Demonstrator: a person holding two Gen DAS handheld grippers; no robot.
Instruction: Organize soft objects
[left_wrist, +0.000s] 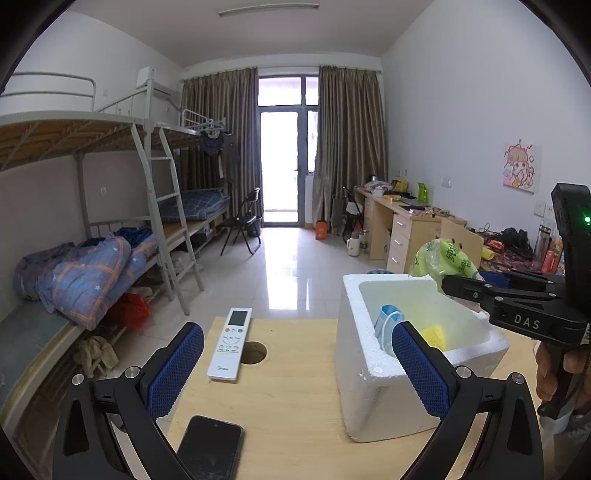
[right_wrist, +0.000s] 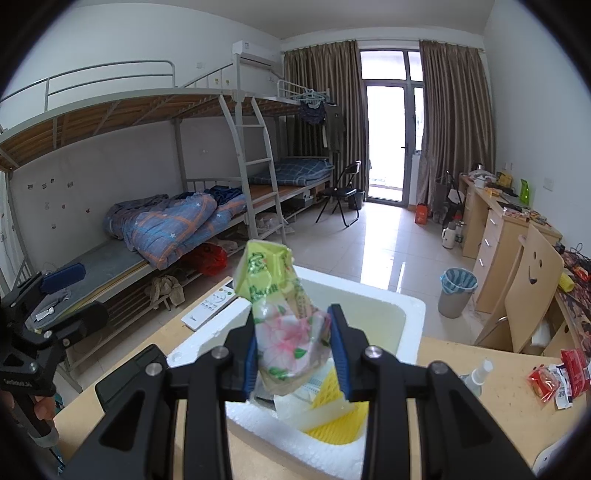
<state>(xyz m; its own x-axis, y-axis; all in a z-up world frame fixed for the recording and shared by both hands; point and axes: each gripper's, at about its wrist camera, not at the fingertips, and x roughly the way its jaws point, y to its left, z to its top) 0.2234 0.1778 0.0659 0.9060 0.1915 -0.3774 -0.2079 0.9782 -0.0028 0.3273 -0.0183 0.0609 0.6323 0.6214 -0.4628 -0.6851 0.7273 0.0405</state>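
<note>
A white foam box (left_wrist: 373, 391) sits on the wooden table (left_wrist: 288, 402), open at the top, with a yellow mesh sponge (right_wrist: 332, 424) and a blue face mask (left_wrist: 388, 325) lying inside it. Over the box the right gripper (right_wrist: 293, 350) reaches in from the right, tipped a little downward, a hand (left_wrist: 561, 369) wrapped round its handle. Its blue pads are clamped on a soft plastic packet (right_wrist: 284, 321), yellow-green at the top and flowered lower down; the packet stands up between the fingers and hangs above the box's open mouth, not touching the foam as far as I can see. The left gripper (left_wrist: 299, 369) hovers low over the table beside the box, its jaws spread wide with nothing between them. A white remote control (left_wrist: 231, 345) and a dark phone (left_wrist: 210, 448) lie flat on the table just ahead of it.
</note>
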